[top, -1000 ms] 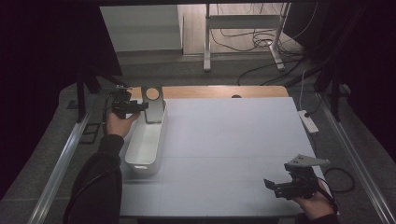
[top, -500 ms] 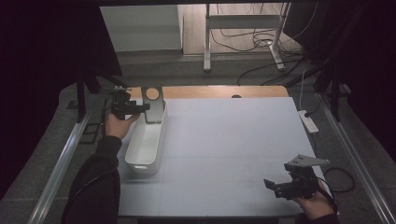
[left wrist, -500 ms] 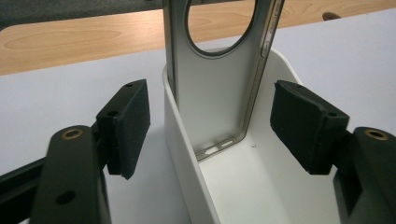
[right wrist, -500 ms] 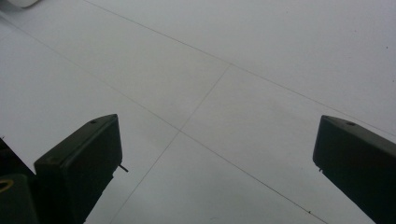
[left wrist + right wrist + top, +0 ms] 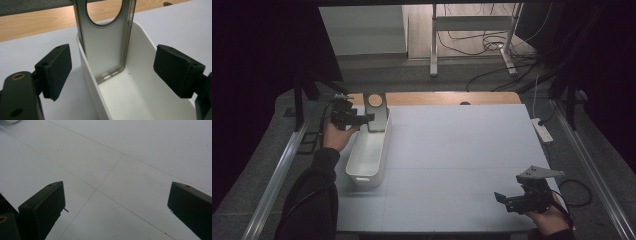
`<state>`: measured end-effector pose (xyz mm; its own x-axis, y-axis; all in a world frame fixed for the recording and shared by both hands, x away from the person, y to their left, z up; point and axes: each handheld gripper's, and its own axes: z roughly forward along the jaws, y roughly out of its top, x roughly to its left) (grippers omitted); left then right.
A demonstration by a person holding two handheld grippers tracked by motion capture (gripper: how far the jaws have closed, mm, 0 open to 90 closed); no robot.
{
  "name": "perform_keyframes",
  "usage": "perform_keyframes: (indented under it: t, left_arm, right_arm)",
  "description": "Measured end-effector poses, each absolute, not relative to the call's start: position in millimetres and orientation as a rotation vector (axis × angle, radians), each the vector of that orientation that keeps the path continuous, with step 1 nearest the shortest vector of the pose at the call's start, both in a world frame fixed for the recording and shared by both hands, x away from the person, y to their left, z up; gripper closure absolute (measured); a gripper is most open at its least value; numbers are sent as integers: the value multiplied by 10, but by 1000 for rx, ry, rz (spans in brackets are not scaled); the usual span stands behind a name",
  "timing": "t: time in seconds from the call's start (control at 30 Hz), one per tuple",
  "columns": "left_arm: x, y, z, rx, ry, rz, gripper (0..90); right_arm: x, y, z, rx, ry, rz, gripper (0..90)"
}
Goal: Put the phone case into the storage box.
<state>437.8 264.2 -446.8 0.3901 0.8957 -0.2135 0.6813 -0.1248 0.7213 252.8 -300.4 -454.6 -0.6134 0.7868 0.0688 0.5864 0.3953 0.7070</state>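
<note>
A grey metal plate (image 5: pixel 376 111) with a round hole stands on end at the far end of a long white bin (image 5: pixel 362 176) on the table's left side. My left gripper (image 5: pixel 365 118) is level with the plate, just left of it. In the left gripper view its jaws have just been opening; the black pads (image 5: pixel 56 71) stand wide apart. The plate (image 5: pixel 107 50) and the bin's wall (image 5: pixel 92 85) lie ahead in the gap, and neither pad touches them. My right gripper (image 5: pixel 503 200) hovers open over the white table (image 5: pixel 125 157) at the front right, nothing between its jaws.
A wooden strip (image 5: pixel 447 98) runs along the table's far edge behind the bin. A white power strip (image 5: pixel 542 129) lies off the right edge. Metal rails (image 5: pixel 277 175) flank the table. Bare white tabletop (image 5: pixel 462 150) spreads between the two hands.
Both hands keep their places. The left gripper's jaws look slightly wider apart beside the plate, which still stands in the bin.
</note>
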Motion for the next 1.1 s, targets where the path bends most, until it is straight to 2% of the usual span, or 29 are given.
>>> perform_keyframes:
  t: [0.57,1.1]
  left_arm:
    - [4267,2630,-4466,1920,1311,342,72]
    - [4139,2576,-4437,1957,1248,408,25]
  right_arm:
    - [2527,-3002,-4546,1204,2381,1032,18]
    - [2532,-3004,-4547,1210,2388,1032,8]
